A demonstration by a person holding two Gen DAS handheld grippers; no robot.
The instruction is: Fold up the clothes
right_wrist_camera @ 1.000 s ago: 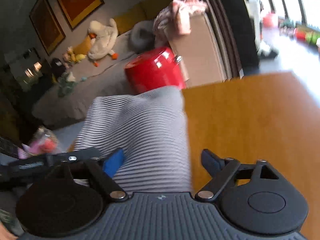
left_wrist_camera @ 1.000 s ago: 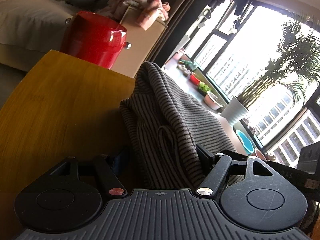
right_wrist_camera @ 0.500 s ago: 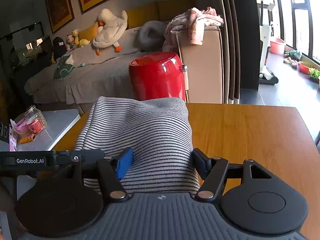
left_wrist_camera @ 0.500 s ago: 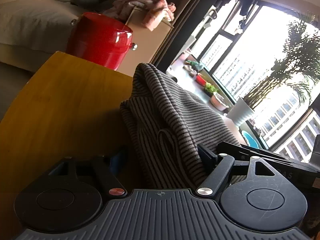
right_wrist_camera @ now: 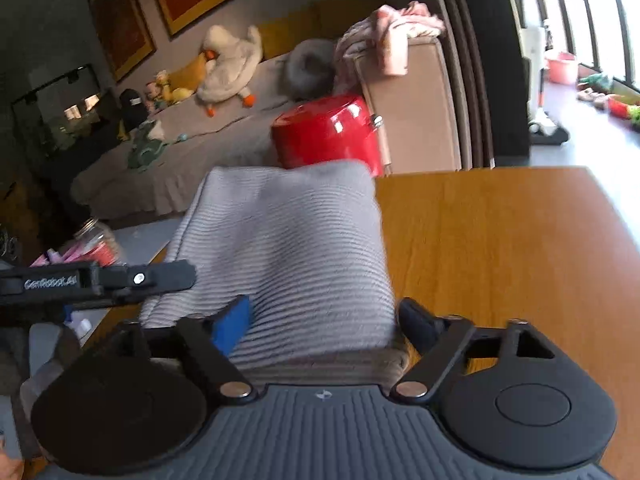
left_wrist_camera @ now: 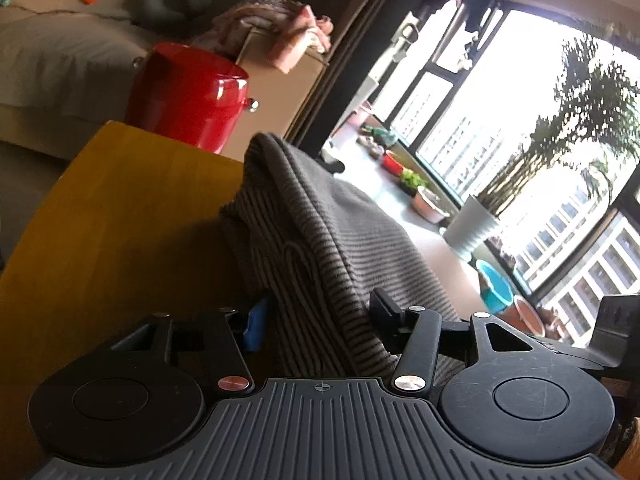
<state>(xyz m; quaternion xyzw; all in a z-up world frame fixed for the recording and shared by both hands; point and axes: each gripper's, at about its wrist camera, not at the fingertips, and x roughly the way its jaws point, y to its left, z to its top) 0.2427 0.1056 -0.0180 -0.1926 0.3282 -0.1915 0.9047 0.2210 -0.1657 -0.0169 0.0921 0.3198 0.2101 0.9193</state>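
Your left gripper (left_wrist_camera: 316, 314) points down a bit; jaws just closing, both pads pressed on striped knit garment (left_wrist_camera: 320, 248). Your right gripper (right_wrist_camera: 324, 320) points down too; jaws just opening wider, same garment (right_wrist_camera: 292, 248) between them, filling gap.

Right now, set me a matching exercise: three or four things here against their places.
Things:
1. striped garment
2. red pot
3. pink clothes
4. plush duck

Places:
A. draped over the sofa arm
B. lying on the sofa seat
C. between both hand-held grippers, on the table
D. just beyond the table's far edge

Pairs: 1-C, 2-D, 3-A, 4-B
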